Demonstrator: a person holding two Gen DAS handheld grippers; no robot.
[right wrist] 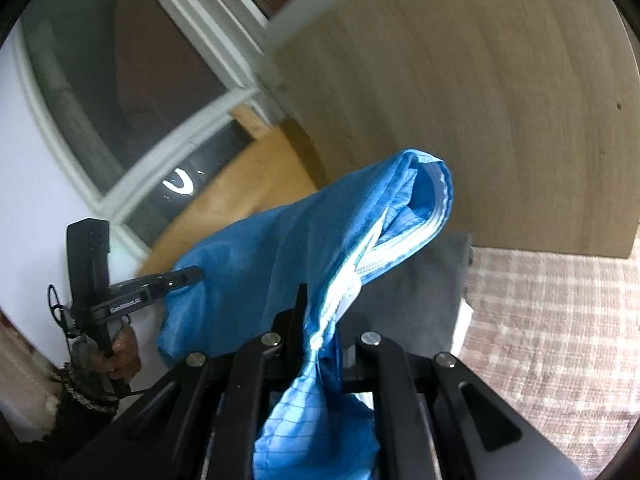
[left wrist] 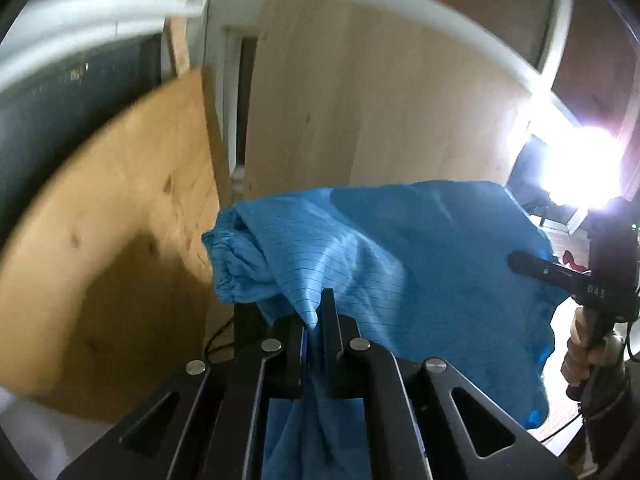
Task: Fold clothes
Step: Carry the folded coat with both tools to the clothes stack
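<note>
A blue garment (left wrist: pixel 400 248) with a fine grid pattern hangs in the air between both grippers. My left gripper (left wrist: pixel 316 316) is shut on a pinch of its fabric, with an elastic cuff (left wrist: pixel 224 256) bunched to the left. My right gripper (right wrist: pixel 320 320) is shut on the garment (right wrist: pixel 280 248) near its white zipper (right wrist: pixel 360 264). In the left wrist view the right gripper (left wrist: pixel 520 260) shows at the right edge, its fingers into the cloth. In the right wrist view the left gripper (right wrist: pixel 192 274) shows at the left, also on the cloth.
Light wooden panels (left wrist: pixel 380 100) and an orange-brown board (left wrist: pixel 120 220) stand behind the garment. A bright lamp (left wrist: pixel 580 164) glares at the right. A grey cloth (right wrist: pixel 432 288) and a checked surface (right wrist: pixel 552 320) lie below in the right wrist view. White window frames (right wrist: pixel 180 128) are at the left.
</note>
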